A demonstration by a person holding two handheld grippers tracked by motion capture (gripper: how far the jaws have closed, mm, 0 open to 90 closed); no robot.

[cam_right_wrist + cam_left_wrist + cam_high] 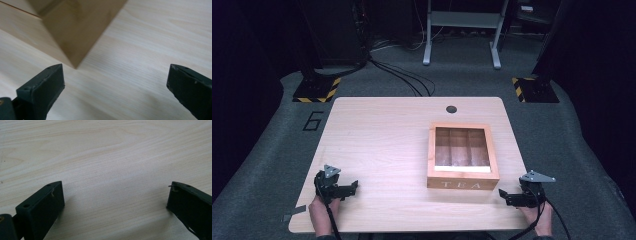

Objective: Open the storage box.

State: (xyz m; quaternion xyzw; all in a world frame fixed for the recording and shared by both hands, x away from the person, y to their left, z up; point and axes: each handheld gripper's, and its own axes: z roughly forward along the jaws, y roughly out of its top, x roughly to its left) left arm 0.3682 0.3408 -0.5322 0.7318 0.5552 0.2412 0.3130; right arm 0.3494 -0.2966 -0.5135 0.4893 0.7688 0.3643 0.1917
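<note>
One wooden tea box (pixel 463 156) sits on the light wood tabletop (pixel 382 145), right of the middle and toward the near edge, its front face lettered TEA. Its lid is a wooden frame around a clear pane, and through the pane three compartments show side by side. It is the single thing lying on the tabletop (one dark round hole (pixel 451 109) sits near the far edge).

Two grippers are in play, one in each hand. The left gripper (pixel 353 187) rests at the near left corner of the tabletop, well apart from the box, pointing toward the right. In the left gripper view its two jaws stand wide apart with bare wood grain between them, grasping nothing.

The right gripper (pixel 502 194) rests at the near right corner, just beside the box's front right corner, pointing left toward it. In the right gripper view its two jaws are likewise spread wide and released, and one corner of the tea box (pixel 75 27) rises ahead of the left jaw, not between the pair and not touched
</note>
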